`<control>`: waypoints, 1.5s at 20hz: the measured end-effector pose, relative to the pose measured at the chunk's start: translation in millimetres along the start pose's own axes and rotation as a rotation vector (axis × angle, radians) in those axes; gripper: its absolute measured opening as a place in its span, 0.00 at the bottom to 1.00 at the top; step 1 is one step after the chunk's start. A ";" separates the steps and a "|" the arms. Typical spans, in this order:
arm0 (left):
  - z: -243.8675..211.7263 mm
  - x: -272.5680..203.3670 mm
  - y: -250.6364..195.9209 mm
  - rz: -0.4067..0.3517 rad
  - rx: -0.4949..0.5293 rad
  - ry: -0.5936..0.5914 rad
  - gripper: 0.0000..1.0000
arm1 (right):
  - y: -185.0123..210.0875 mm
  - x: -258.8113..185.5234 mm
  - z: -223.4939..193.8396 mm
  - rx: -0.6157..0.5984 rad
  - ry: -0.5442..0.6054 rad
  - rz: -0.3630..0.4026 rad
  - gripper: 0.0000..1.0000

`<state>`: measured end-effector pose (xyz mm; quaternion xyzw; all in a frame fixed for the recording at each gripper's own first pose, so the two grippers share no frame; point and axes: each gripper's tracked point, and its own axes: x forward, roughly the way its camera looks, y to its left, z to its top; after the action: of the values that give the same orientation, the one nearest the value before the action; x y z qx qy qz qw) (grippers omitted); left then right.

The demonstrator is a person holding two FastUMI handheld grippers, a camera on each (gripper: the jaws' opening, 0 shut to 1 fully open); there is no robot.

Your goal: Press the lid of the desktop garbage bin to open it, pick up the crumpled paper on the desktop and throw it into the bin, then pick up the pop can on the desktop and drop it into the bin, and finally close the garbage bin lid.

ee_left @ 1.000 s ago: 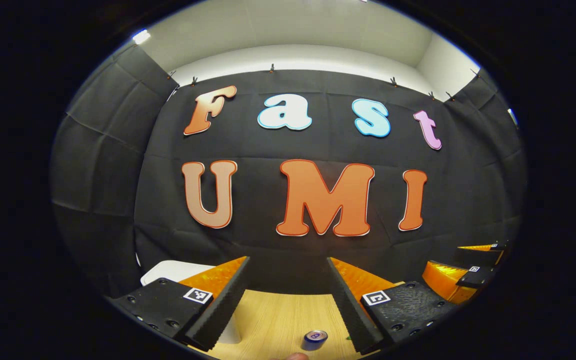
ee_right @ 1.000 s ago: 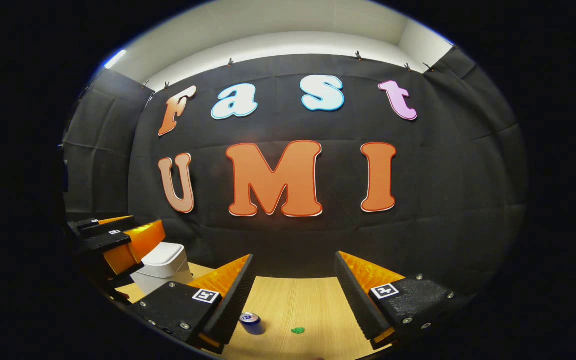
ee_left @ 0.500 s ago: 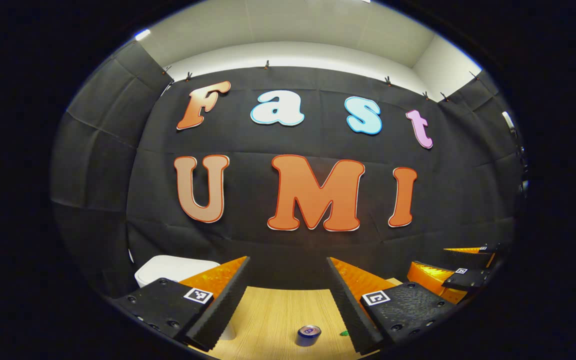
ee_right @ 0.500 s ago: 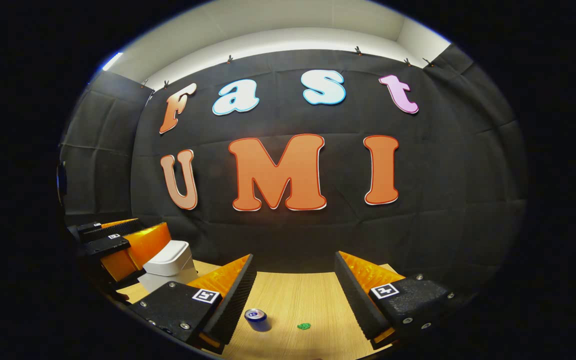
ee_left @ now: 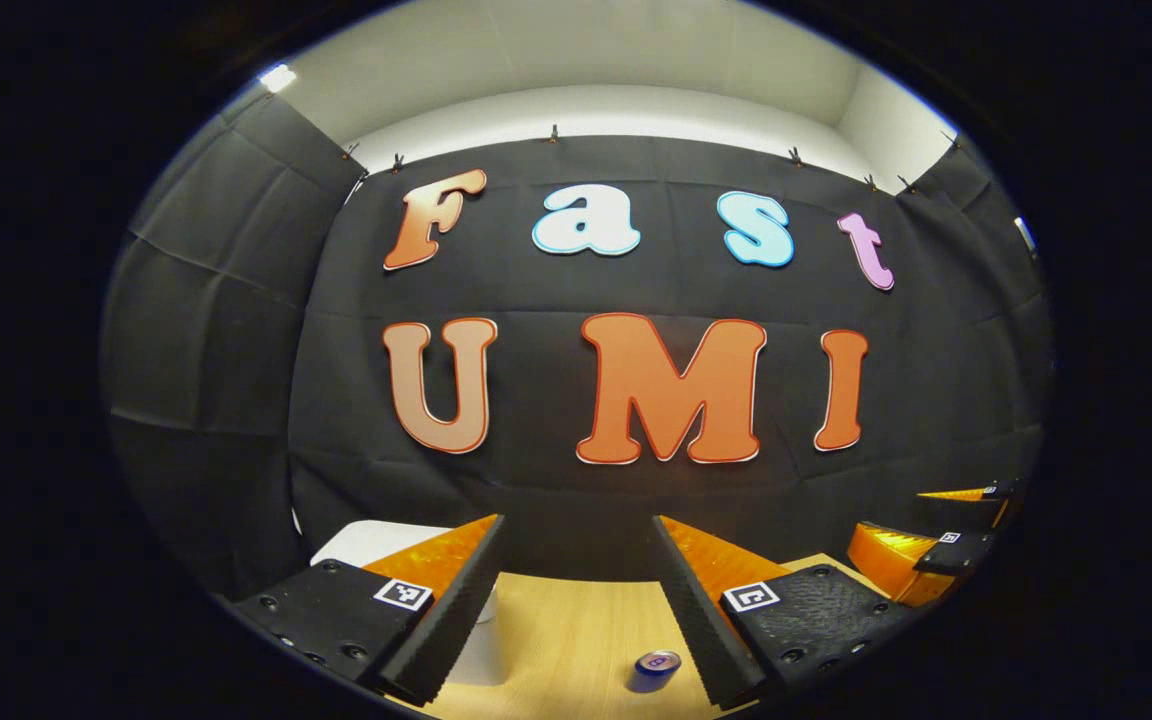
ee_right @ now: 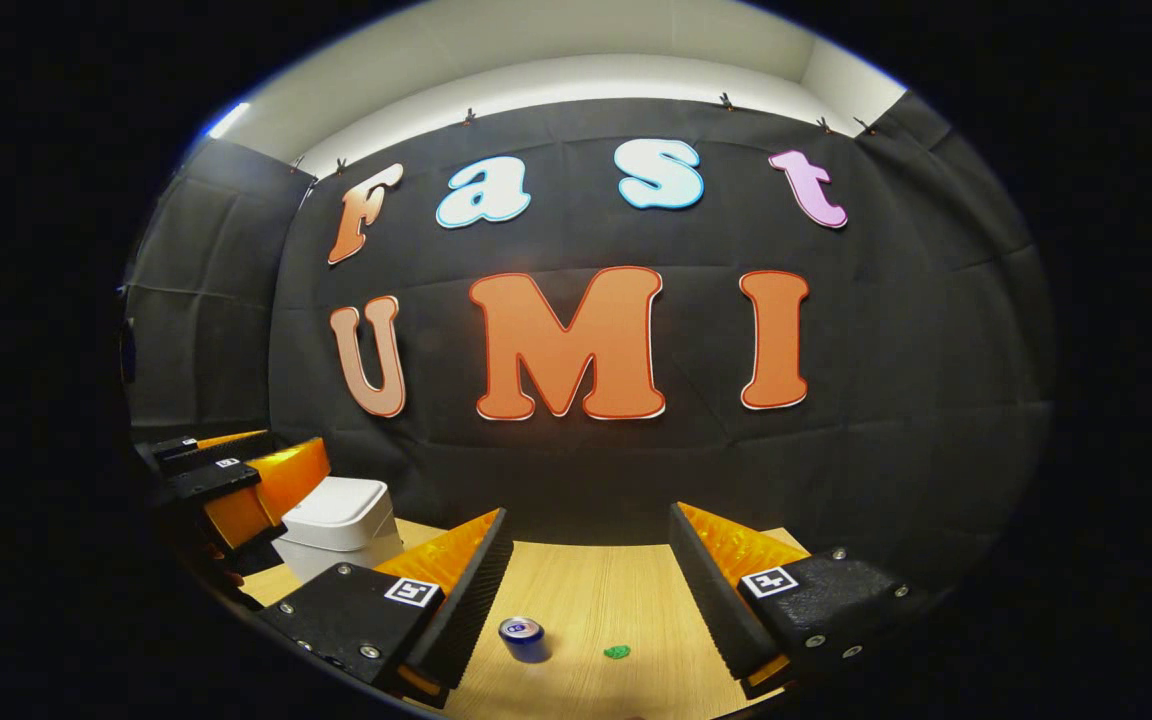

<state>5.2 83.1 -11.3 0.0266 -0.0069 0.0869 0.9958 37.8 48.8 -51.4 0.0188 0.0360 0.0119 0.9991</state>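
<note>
In the left gripper view, the left gripper (ee_left: 576, 600) sits at the bottom with its jaws spread wide and nothing between them. Just beyond, on the light wooden desktop (ee_left: 566, 640), the pop can (ee_left: 656, 670) stands upright close to the inner edge of the gripper's right-hand finger, though contact cannot be judged. The white garbage bin (ee_left: 366, 542) stands behind the other finger, which largely hides it. Farther off at the right edge, the right gripper (ee_left: 946, 540) is seen from the side, held above the desktop.

In the right gripper view, the right gripper (ee_right: 586, 600) is likewise wide open and empty. Between its fingers and a little ahead, the pop can (ee_right: 523, 639) stands upright on the desktop (ee_right: 616, 600), with a small green scrap (ee_right: 617, 652) lying just beside it, apart from it. Farther back at the left, the garbage bin (ee_right: 341, 525) stands with its lid down, and the left gripper (ee_right: 226, 475) hangs just beside it. The black cloth wall (ee_right: 886, 400) closes the scene behind.
</note>
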 end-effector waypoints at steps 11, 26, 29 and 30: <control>18.7 34.4 93.5 0.070 0.036 -0.003 0.65 | 10.5 12.7 -5.6 -0.004 0.019 0.011 0.94; -90.9 85.5 174.0 0.181 -0.079 0.267 0.00 | -1.0 24.4 -21.1 -0.004 0.046 -0.028 0.94; -131.9 96.3 177.5 0.191 -0.101 0.355 0.00 | -2.3 26.2 -24.6 -0.001 0.058 -0.036 0.94; -142.8 99.0 176.5 0.191 -0.107 0.385 0.00 | -1.5 27.5 -26.2 0.000 0.062 -0.036 0.94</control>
<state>73.4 281.5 -143.0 -0.0439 0.1761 0.1840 0.9660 63.4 49.0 -79.5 0.0179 0.0672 -0.0054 0.9976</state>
